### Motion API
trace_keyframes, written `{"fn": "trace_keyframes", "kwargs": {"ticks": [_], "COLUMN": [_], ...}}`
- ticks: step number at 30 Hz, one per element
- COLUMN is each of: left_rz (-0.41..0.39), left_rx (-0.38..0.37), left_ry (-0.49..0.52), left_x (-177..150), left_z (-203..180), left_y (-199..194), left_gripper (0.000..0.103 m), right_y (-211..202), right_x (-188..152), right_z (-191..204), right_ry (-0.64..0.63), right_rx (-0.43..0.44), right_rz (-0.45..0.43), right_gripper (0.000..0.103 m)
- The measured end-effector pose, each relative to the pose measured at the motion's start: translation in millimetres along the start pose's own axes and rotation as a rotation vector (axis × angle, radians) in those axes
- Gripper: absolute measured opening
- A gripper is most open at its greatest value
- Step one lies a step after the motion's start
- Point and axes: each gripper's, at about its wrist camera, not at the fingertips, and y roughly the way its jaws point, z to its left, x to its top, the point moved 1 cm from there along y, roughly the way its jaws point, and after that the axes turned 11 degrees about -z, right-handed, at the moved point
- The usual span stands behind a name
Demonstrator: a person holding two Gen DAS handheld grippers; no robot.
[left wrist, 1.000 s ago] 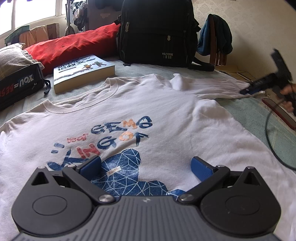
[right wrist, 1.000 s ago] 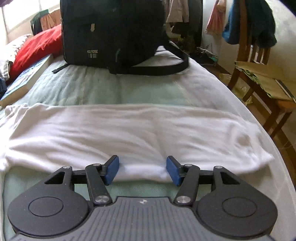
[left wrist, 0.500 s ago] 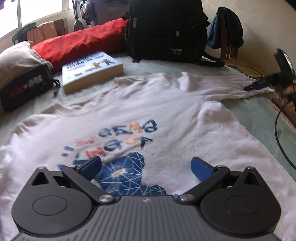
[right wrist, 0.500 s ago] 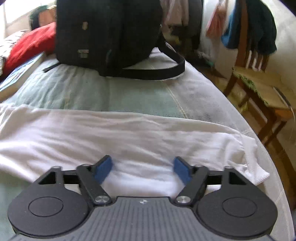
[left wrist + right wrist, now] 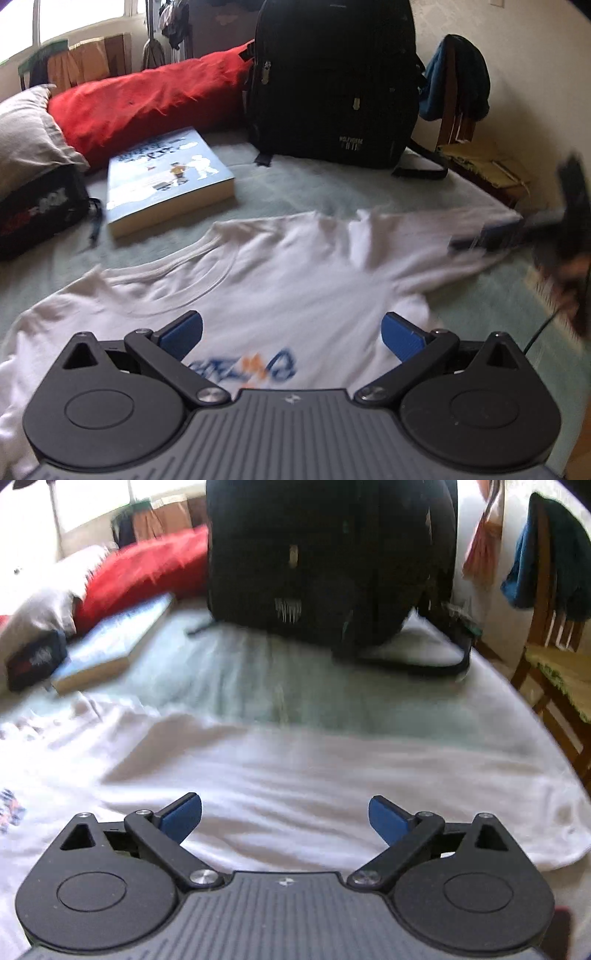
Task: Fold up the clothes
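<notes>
White printed T-shirt (image 5: pixel 280 280) spread flat on the bed (image 5: pixel 317 184), left gripper (image 5: pixel 291 332) held wide apart over its chest – nothing pinched, right gripper (image 5: pixel 284 814) likewise spread over the sleeve (image 5: pixel 369 775).

Ahead of my left claw (image 5: pixel 291 334), the T-shirt (image 5: pixel 295 280) lies flat on the bed (image 5: pixel 314 192). Beyond it, a book (image 5: pixel 166 177) sits to the left and a backpack (image 5: pixel 332 81) stands behind. A pillow (image 5: pixel 147 99) lies behind the book. My right claw (image 5: pixel 284 818) is over 1 sleeve (image 5: pixel 332 786), a chair (image 5: pixel 554 657) off right.
</notes>
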Motion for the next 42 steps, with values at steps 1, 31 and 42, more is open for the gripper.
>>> {"fn": "trace_keyframes", "kwargs": {"ticks": [1,31,42], "left_rz": [0.004,0.044,0.114], "left_rx": [-0.004,-0.145,-0.178], "left_ry": [-0.001,-0.295,-0.348], "left_x": [4,65,49], "left_z": [-2,-26,-30], "left_y": [6,166,208], "left_gripper": [0.102,0.102,0.102], "right_y": [8,4,4], "right_x": [-8,-24,-24], "right_z": [0,21,20], "right_ry": [-0.013,-0.047,-0.048], "right_rx": [-0.017,0.073,0.073], "right_rz": [0.029,-0.137,-0.139], "right_gripper": [0.102,0.103,0.103]}}
